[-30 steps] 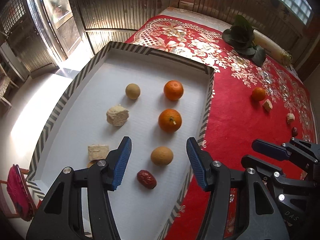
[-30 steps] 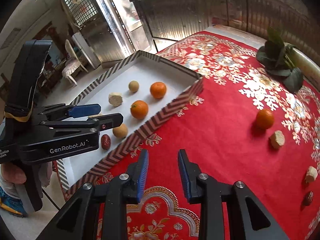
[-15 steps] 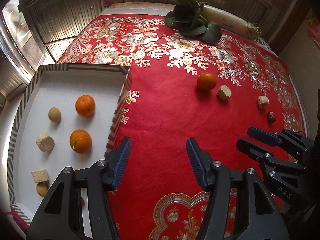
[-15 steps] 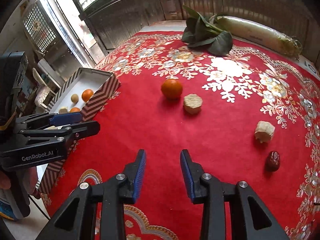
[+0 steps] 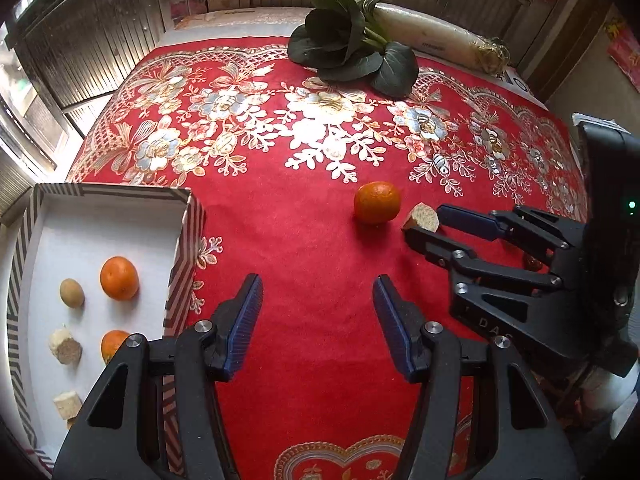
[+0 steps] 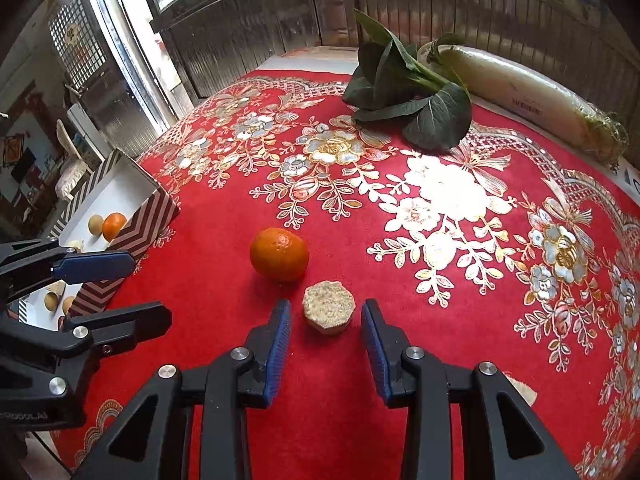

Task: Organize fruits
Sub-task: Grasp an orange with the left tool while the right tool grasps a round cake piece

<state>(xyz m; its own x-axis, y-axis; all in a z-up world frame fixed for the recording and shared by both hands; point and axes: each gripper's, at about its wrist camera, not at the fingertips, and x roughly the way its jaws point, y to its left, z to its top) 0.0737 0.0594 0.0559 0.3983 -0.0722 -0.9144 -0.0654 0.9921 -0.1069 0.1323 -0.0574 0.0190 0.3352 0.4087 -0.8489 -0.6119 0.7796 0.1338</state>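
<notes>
Legible text is sparse. Right gripper (image 5: 428, 222), seen from the left wrist view: raised letters "DAS" on its black body, below the finger linkage. Left gripper (image 6: 108, 288), seen from the right wrist view: white print on its side, cut off at the frame edge, not readable. White radish (image 6: 532, 98) behind the leafy greens (image 6: 408, 92): a dark printed line on its wrapper, too small to read.
</notes>
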